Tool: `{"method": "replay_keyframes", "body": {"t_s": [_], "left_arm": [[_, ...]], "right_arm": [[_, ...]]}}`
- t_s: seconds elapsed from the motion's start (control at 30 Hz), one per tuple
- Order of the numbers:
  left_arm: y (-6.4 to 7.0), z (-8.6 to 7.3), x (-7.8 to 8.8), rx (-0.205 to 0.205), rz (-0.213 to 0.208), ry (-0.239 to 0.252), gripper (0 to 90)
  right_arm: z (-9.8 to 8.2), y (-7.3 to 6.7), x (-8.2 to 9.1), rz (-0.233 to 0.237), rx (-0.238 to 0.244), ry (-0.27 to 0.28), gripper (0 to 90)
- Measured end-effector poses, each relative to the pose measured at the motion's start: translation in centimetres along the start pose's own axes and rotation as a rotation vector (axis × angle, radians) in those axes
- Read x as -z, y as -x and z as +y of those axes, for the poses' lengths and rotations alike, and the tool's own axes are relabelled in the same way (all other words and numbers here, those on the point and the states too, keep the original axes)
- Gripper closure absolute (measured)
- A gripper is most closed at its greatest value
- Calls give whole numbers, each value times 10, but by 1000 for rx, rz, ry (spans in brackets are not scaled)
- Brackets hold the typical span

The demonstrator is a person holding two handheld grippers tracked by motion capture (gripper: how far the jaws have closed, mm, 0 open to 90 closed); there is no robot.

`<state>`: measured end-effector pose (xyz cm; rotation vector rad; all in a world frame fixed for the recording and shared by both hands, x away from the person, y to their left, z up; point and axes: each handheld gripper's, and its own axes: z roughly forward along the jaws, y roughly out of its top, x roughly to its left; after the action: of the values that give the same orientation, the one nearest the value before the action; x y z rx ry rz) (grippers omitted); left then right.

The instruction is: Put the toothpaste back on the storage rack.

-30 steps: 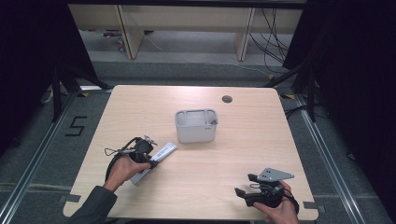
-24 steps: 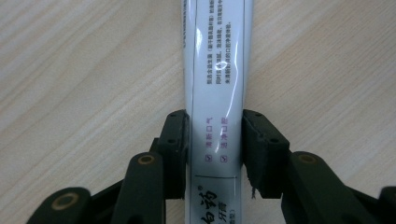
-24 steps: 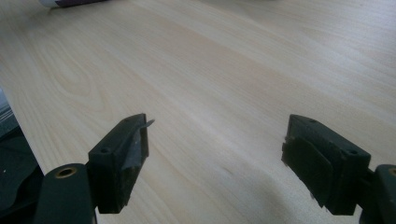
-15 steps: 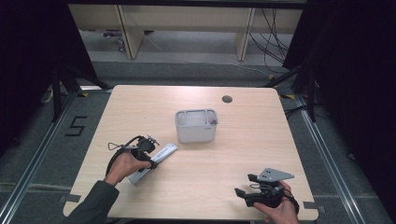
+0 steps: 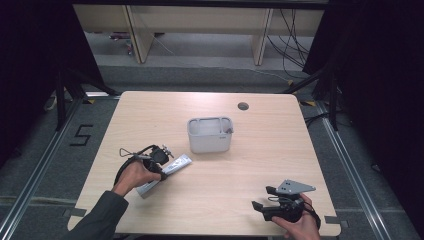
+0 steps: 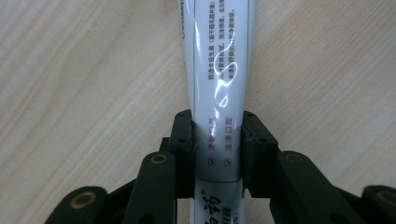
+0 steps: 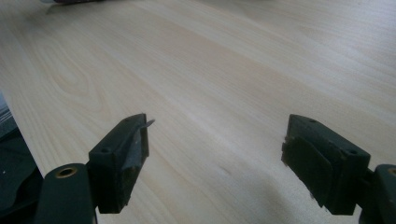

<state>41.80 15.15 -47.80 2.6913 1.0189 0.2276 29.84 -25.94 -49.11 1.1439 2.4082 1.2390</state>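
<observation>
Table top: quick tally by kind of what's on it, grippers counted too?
Tubes: 1, a white tube, clamped by the left gripper.
Containers: 1, a grey bin.
Grippers: 2, the other being the right gripper, open, holding nothing.
Total: 4.

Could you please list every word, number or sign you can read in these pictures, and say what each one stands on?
"5": a dark numeral on the floor left of the table.
Chinese print in small columns and purple characters by two tick boxes on the white tube in the left hand-held gripper: too small to read surely.
Grey bin: no readable label.
</observation>
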Motion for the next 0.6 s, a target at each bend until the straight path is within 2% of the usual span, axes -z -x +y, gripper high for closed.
{"method": "replay_keyframes", "body": {"t_s": [0.07, 0.17, 0.23, 0.27, 0.33, 0.37, 0.4, 0.47, 0.53, 0.6], "left_arm": [[0, -1, 4, -19, 2, 14, 700], [1, -2, 7, -19, 0, 38, 701], [0, -3, 12, -4, -5, 77, 701], [-1, -4, 17, -5, -15, 99, 702], [-1, -5, 19, 1, -18, 114, 701], [-1, -6, 20, 16, -22, 143, 701], [-2, -7, 23, 19, -28, 162, 701], [-3, -8, 27, 23, -35, 184, 702], [-5, -10, 32, 33, -42, 227, 702], [-6, -12, 36, 59, -51, 250, 702]], "right_arm": [[0, 0, 0, -1, 2, 2, 232], [0, 0, 0, -1, 2, 2, 232], [0, 0, 0, -2, 1, 2, 233], [0, 0, 0, -17, 7, 12, 233], [0, 1, 1, -16, 5, 8, 233], [0, -1, 1, -15, -20, 5, 233], [0, 2, 1, -18, 22, 13, 233], [0, 1, 1, -12, 3, 11, 233], [0, 0, 1, -8, -2, 8, 233], [0, 0, 1, -15, 2, 12, 234]]}}
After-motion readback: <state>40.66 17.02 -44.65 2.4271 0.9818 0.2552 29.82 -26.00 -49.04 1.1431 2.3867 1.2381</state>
